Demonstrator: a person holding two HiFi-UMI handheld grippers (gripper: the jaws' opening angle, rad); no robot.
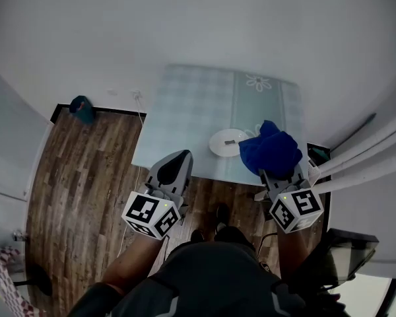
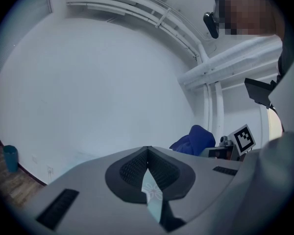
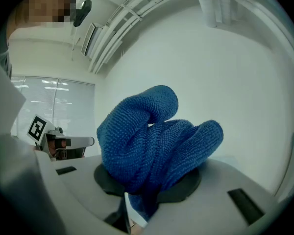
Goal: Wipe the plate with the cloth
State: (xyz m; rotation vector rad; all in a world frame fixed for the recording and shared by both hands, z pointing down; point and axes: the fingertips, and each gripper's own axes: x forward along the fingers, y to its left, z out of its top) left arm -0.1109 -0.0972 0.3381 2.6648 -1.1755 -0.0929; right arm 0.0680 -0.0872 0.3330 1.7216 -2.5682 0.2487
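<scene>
Checked table point(image 1: 185, 111), white plate point(image 1: 228, 142); right gripper point(image 1: 282, 176) tilted up, clamps blue cloth point(image 1: 270, 149); left gripper point(image 1: 176, 162) closed, empty.

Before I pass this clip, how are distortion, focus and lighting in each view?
Head view: strong fisheye bend, dark lower corners, plate small yet clear. Left gripper view: round dark vignette, even light. Right gripper view: cloth sharp, blocks the centre; bright window at left.

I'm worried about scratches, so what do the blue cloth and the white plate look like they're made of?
The blue cloth, clamped in the right gripper, looks like microfibre or terry: a fuzzy looped pile shows on its matte folds. The white plate looks smooth and evenly white, probably glazed ceramic, though plastic can't be ruled out at this size.
</scene>
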